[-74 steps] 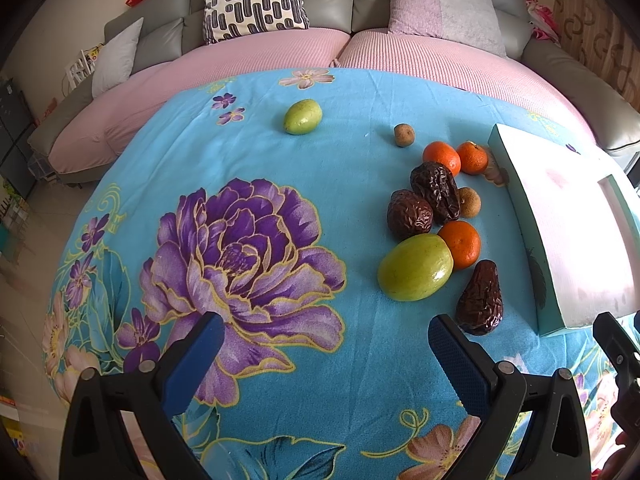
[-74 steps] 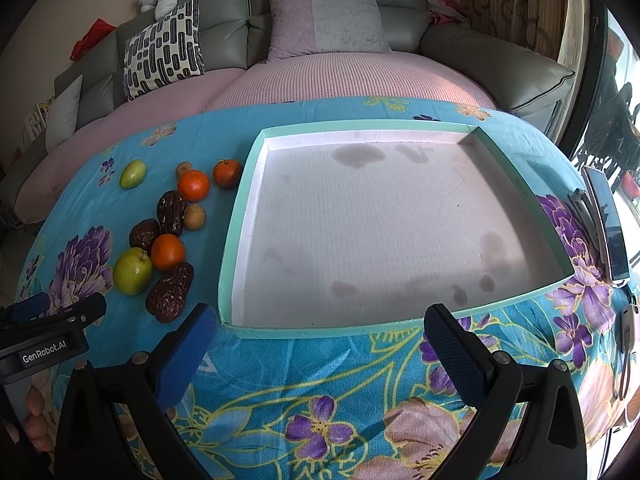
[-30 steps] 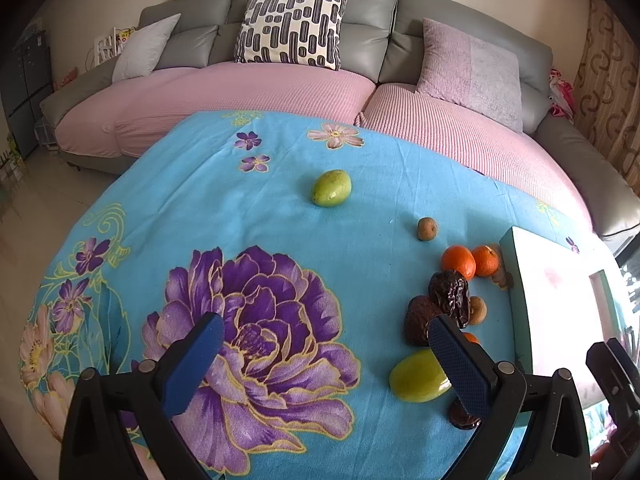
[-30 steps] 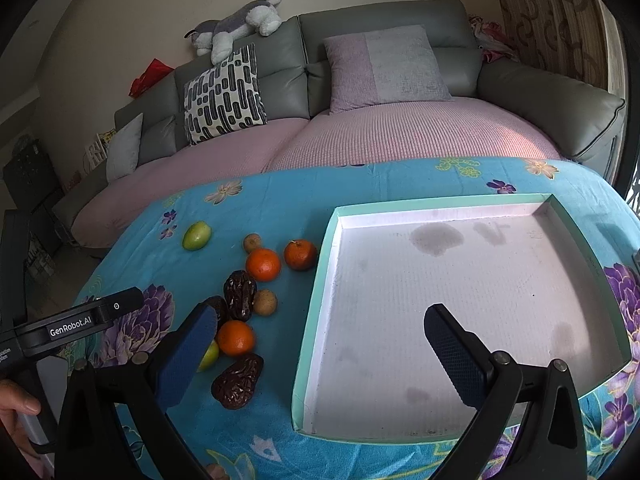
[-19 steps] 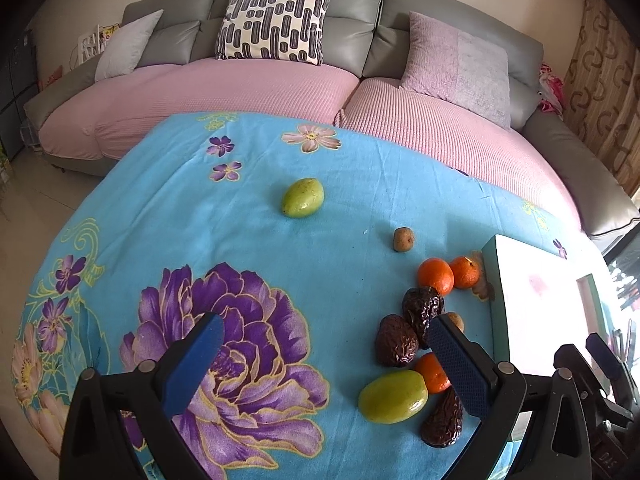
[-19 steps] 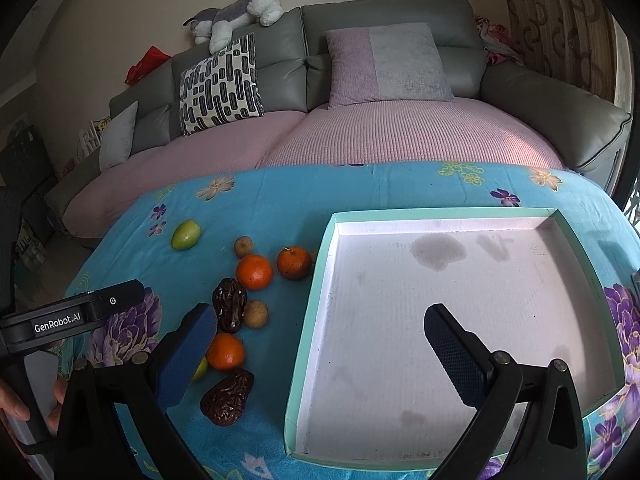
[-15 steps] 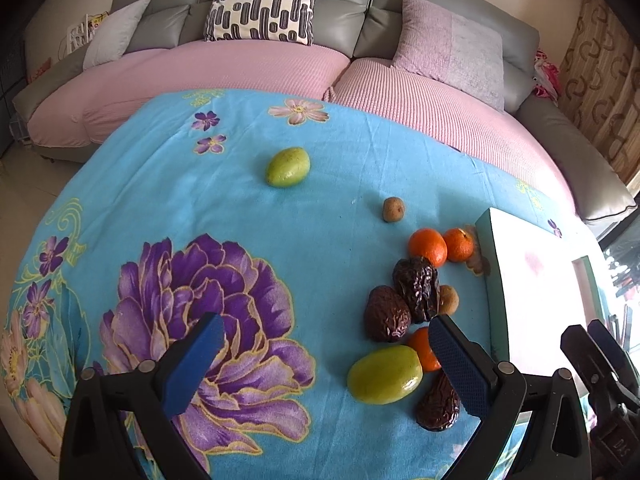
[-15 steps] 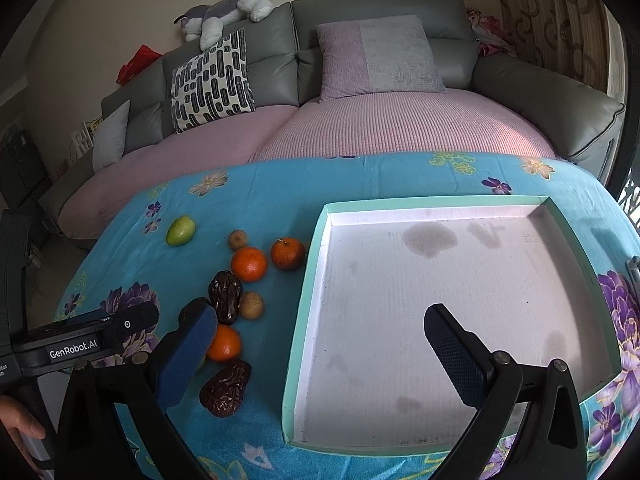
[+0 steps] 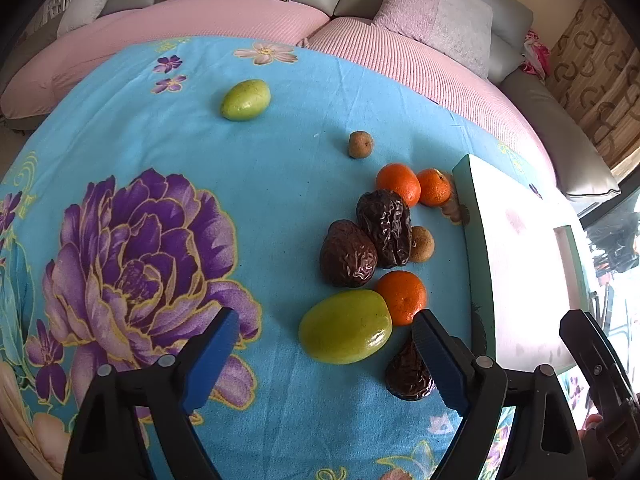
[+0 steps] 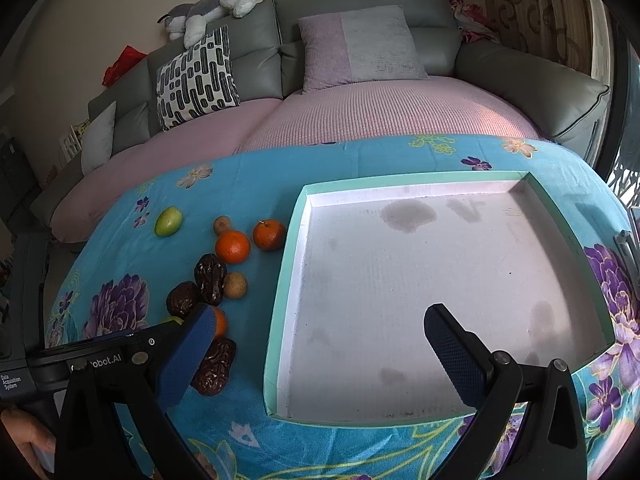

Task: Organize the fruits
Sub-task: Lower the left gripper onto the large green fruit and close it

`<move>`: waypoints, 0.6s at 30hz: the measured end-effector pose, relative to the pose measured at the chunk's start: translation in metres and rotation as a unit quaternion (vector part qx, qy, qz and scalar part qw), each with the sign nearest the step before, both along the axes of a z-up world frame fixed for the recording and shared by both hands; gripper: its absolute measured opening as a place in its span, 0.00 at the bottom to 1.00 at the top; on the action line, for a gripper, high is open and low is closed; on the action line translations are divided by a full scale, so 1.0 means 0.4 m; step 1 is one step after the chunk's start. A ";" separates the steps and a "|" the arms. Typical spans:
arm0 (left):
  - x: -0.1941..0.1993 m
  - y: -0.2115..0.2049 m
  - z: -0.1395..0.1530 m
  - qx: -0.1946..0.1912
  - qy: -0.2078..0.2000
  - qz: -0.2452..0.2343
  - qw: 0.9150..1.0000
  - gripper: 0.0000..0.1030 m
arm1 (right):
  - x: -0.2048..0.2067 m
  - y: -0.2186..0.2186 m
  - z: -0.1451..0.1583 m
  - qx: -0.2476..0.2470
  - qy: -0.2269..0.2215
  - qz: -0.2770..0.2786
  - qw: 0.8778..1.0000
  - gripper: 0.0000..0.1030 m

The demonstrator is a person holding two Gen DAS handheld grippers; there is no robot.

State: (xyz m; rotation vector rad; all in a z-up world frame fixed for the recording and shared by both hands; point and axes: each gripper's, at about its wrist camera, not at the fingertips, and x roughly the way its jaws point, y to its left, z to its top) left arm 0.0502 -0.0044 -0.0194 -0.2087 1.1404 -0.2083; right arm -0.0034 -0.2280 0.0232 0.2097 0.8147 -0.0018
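Note:
Fruit lies loose on the blue flowered cloth (image 9: 280, 184). A large green fruit (image 9: 345, 332) shows between the open fingers of my left gripper (image 9: 324, 318), nearer the right finger. Around it are three oranges (image 9: 401, 297), wrinkled dark dates (image 9: 347, 254) and small brown round fruits (image 9: 421, 244). A smaller green fruit (image 9: 245, 100) lies apart at the far left. My right gripper (image 10: 320, 312) is open and holds nothing, above the near left part of the empty teal-walled tray (image 10: 288, 280). One date (image 10: 214, 366) lies just left of the tray.
A grey sofa with pink covers and cushions (image 10: 360, 48) curves behind the table. The cloth drops off at the table's round edge on the left and near sides. A person's hand (image 10: 24, 440) holds the left gripper's handle. A dark flat device (image 10: 628, 248) lies right of the tray.
My left gripper has come down and forward onto the fruit cluster, so the large green fruit now sits between its fingers. The right gripper has barely shifted over the tray.

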 end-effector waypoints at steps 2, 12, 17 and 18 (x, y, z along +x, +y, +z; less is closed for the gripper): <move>0.002 -0.006 -0.006 -0.004 0.005 -0.005 1.000 0.81 | 0.000 0.000 -0.001 0.000 0.000 0.000 1.000 1.00; 0.018 -0.030 -0.032 -0.019 0.023 -0.016 0.999 0.64 | 0.001 0.007 -0.004 -0.004 0.002 0.006 1.000 1.00; 0.022 -0.034 -0.037 -0.021 0.025 -0.015 0.999 0.53 | 0.002 0.008 -0.006 -0.005 0.004 0.006 1.000 1.00; 0.023 -0.033 -0.037 -0.024 0.025 -0.015 0.999 0.53 | 0.002 0.009 -0.008 -0.005 0.005 0.007 1.000 1.00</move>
